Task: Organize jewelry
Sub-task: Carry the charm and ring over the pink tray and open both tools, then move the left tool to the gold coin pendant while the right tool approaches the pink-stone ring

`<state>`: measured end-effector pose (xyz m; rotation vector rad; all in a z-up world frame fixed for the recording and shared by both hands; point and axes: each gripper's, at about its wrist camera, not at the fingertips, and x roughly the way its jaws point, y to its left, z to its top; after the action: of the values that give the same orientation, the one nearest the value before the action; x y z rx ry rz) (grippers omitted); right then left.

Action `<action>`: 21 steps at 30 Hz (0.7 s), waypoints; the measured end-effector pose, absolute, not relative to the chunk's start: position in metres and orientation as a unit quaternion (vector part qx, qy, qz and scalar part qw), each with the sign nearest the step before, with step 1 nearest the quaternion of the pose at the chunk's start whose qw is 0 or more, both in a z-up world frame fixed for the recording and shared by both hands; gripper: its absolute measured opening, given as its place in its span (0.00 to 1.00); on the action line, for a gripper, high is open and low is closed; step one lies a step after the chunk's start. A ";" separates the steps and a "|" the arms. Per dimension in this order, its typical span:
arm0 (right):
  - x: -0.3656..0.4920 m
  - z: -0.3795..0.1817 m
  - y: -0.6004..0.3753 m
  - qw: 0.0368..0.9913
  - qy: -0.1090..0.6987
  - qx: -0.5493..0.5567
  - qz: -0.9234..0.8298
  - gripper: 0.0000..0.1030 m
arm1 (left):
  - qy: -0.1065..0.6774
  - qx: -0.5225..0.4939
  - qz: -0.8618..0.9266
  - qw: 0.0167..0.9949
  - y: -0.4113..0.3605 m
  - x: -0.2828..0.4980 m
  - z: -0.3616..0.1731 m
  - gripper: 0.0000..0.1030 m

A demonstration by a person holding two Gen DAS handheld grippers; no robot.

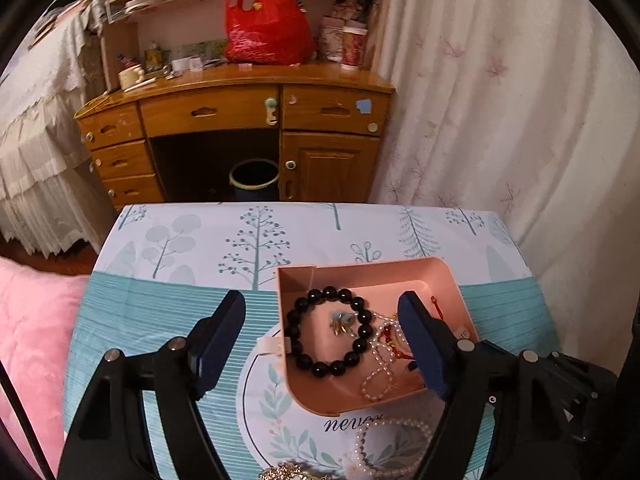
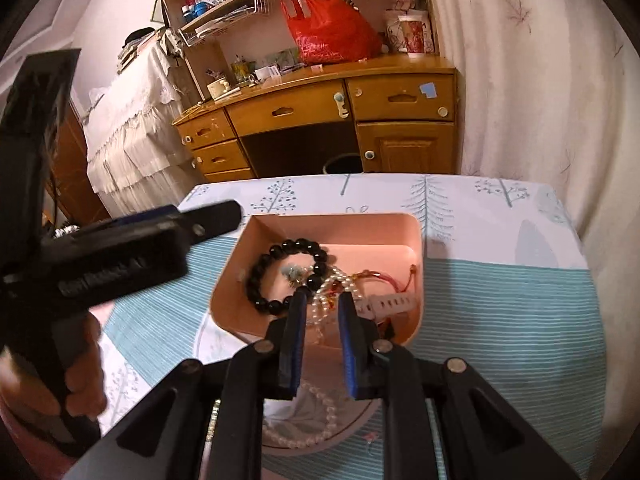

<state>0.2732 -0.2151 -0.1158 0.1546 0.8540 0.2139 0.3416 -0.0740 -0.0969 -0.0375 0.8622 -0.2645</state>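
A pink tray (image 1: 448,280) (image 2: 320,226) sits on the table and holds a black bead bracelet (image 1: 296,322) (image 2: 260,270), a pearl string (image 1: 380,364) (image 2: 334,282), a red cord (image 2: 394,280) and a small gold charm (image 1: 340,322). My left gripper (image 1: 322,312) is open, its fingers straddling the tray's left half. My right gripper (image 2: 323,294) is open a little above the tray, its fingertips either side of the pearl string. A second pearl strand (image 1: 384,436) (image 2: 316,420) and a gold piece (image 1: 288,472) lie on the table in front of the tray.
The table wears a teal and white tree-print cloth (image 1: 180,240) (image 2: 500,300). Behind stands a wooden desk (image 1: 240,116) (image 2: 320,112) with a red bag (image 1: 264,28), a bin (image 1: 254,180) beneath it, and a curtain (image 1: 500,100) on the right. Pink bedding (image 1: 32,340) lies left.
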 end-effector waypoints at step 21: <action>0.197 -0.165 -0.228 0.877 0.477 -0.033 0.047 0.65 | 0.567 -0.037 -0.126 0.813 -0.064 0.224 -0.169 0.78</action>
<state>0.1974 -0.2281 -0.1654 -0.0682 0.9949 0.0983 0.2239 -0.0635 -0.1694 -0.0795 1.2115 -0.2680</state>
